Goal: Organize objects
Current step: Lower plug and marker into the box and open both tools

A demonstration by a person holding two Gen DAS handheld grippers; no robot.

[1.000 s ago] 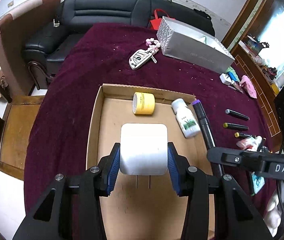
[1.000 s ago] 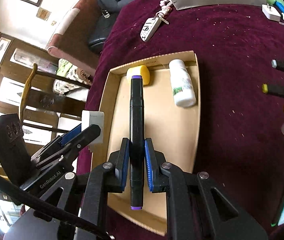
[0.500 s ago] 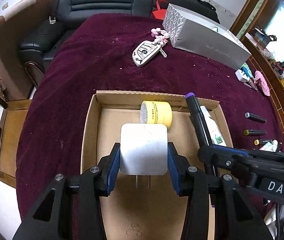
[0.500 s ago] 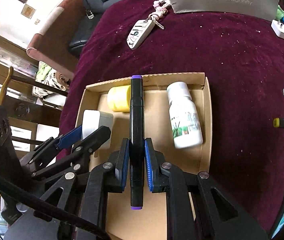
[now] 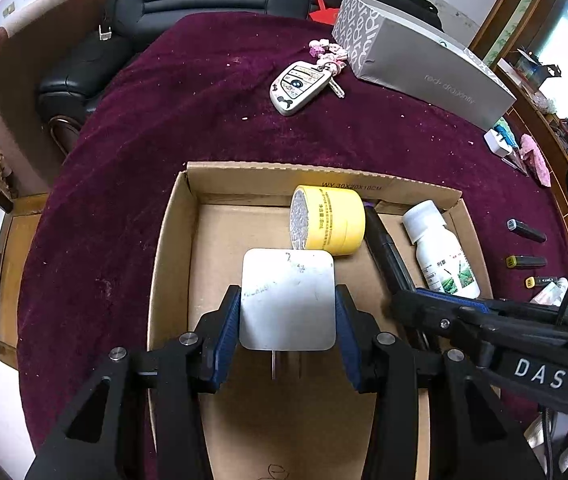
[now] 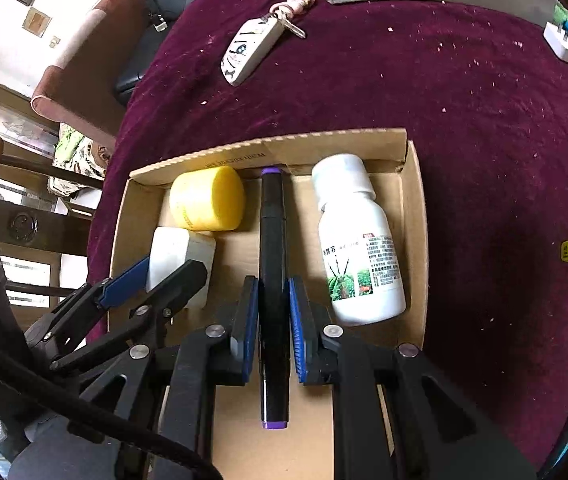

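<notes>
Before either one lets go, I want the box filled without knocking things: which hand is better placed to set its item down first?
Probably right: its gripper holds the marker in the gap between tape roll and bottle.

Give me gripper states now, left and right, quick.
Left gripper: closed on the white charger, over the cardboard box.
Right gripper: closed on the black marker, over the same box.
</notes>
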